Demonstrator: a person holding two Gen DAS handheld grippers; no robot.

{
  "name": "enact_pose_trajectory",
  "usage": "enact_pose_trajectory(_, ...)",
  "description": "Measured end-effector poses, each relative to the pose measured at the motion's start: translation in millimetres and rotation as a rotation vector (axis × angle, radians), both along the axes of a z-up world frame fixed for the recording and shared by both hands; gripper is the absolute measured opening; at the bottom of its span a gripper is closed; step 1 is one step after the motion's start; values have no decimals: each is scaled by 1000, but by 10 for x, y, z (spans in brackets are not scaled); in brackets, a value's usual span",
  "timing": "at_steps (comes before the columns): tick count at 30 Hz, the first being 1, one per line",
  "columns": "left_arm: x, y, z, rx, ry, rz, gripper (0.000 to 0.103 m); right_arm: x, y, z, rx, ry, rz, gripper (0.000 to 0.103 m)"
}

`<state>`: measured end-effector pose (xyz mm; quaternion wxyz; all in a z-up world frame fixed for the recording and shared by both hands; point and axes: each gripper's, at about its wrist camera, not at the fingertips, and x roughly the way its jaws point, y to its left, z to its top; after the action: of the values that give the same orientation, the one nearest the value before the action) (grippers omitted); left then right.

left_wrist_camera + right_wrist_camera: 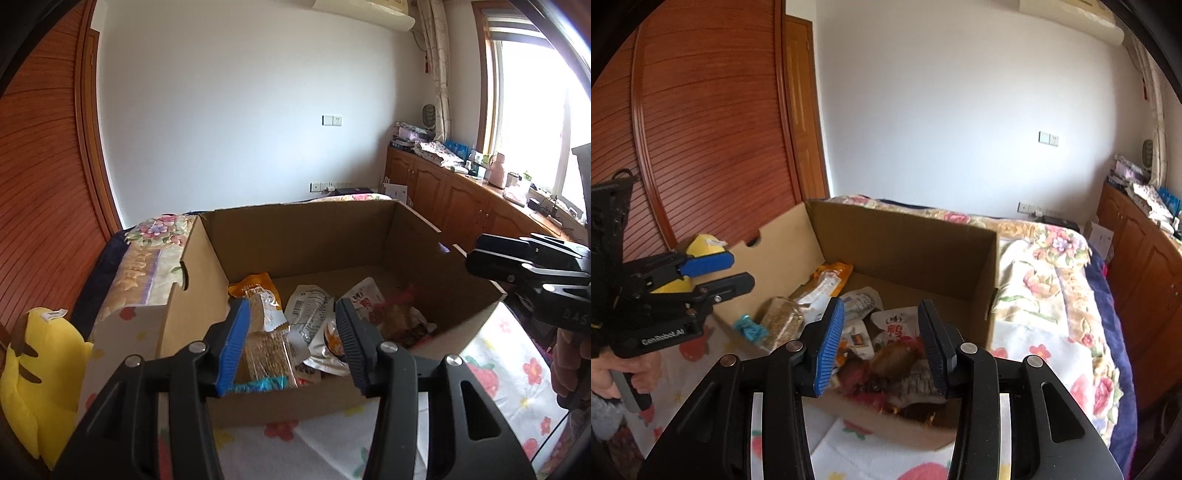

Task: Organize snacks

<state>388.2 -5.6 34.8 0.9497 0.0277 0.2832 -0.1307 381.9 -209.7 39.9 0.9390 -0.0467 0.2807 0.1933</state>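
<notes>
Snack packets [314, 321] heaped in a cardboard box [306, 229] on the bed.
Left gripper [291, 339] and right gripper [882, 347] hover above, jaws parted, empty; packets look light, crinkly, slippery, best pinched at a sealed edge.

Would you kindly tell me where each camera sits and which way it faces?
Left wrist view: rides the left claw, looking down into the cardboard box of snacks; the right claw shows at the right edge.
Right wrist view: rides the right claw, facing the same box; the left claw and a hand show at left.
Shared: box, cracker pack, floral bed.
</notes>
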Motion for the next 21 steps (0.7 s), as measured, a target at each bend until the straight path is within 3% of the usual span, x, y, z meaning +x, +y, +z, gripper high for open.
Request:
enact_pose_trajectory(12, -898, 56, 222, 11, -15, 12, 49, -1087, -33, 388, 0, -59, -22, 42)
enact_pose_trajectory(21, -1537, 235, 99, -18, -24, 63, 50, -1620, -43, 295, 19, -56, -37, 42)
